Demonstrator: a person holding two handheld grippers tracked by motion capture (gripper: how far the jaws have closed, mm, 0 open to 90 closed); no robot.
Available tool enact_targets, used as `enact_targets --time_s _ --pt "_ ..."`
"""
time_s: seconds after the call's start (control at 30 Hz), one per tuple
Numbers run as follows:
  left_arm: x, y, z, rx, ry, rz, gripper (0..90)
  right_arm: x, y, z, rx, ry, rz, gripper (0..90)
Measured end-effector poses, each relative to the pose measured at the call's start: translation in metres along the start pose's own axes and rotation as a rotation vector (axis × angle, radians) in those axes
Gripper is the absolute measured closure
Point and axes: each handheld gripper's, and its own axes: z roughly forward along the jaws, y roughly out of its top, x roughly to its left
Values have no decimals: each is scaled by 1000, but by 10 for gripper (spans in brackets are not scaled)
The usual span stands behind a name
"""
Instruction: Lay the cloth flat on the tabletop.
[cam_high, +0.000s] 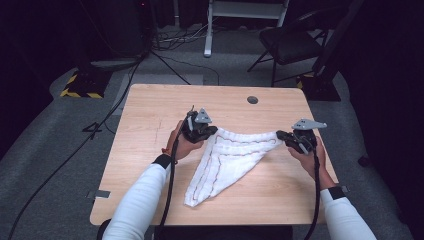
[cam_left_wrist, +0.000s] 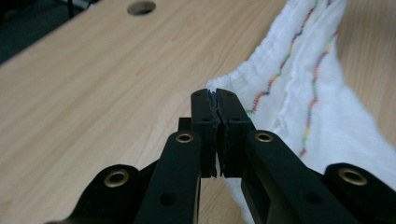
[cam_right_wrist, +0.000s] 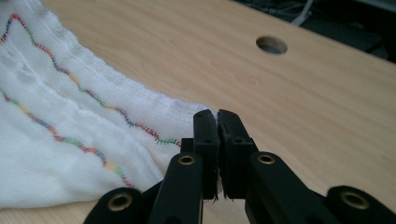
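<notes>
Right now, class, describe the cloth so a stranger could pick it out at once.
On the light wooden table, look between the two hand-held claws. There lies a white cloth, folded to a triangle pointing toward the person, its far corners pinched by the left claw and right claw. Wavy multicoloured stitching marks it out.

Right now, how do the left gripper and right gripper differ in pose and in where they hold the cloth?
The left gripper pinches the white cloth at its left far corner; the right gripper pinches the right far corner. In the high view the left gripper points right and sits slightly farther up the table, while the right gripper points left. Both have their jaws shut on the cloth's edge, and both carry a grey plate on top.
</notes>
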Motion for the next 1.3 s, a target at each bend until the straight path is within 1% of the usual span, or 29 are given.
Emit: enact_targets --time_s 0.07,0.13,0.2,0.3,0.37,0.43,0.53,0.57,0.63,0.67,0.7,0.83,0.97,1.13,1.3 --pt "0 6 -13 -27 13 12 869 3 9 -4 -27 3 -5 871" --pt "0 11 -24 -43 30 21 869 6 17 -7 -45 -3 -21 871" --pt "1 14 -33 -59 43 23 869 8 25 -11 -66 -8 -29 871" --pt "1 17 -45 -82 56 25 869 10 36 -16 -98 -17 -43 871" --pt "-2 20 -51 -93 68 40 869 11 42 -20 -120 -22 -47 871" --pt "-5 24 -57 -108 72 55 869 13 48 -24 -137 -35 -61 871" --pt "-10 31 -66 -128 79 74 869 14 51 -26 -149 -34 -61 871" --pt "-12 33 -69 -134 81 82 869 14 54 -29 -161 -37 -62 871" --pt "-15 37 -73 -136 80 97 869 14 55 -30 -166 -39 -61 871" --pt "-17 38 -74 -137 87 102 869 14 56 -32 -171 -40 -62 871" --pt "-17 40 -76 -141 86 108 869 14 58 -35 -183 -45 -62 871" --pt "-22 46 -83 -158 92 125 869 12 60 -39 -196 -50 -59 871" --pt "-22 49 -85 -156 97 129 869 12 62 -41 -200 -52 -61 871" --pt "-21 51 -88 -173 107 118 869 13 66 -44 -217 -59 -63 871" --pt "-27 53 -92 -184 106 135 869 14 68 -44 -226 -59 -64 871"
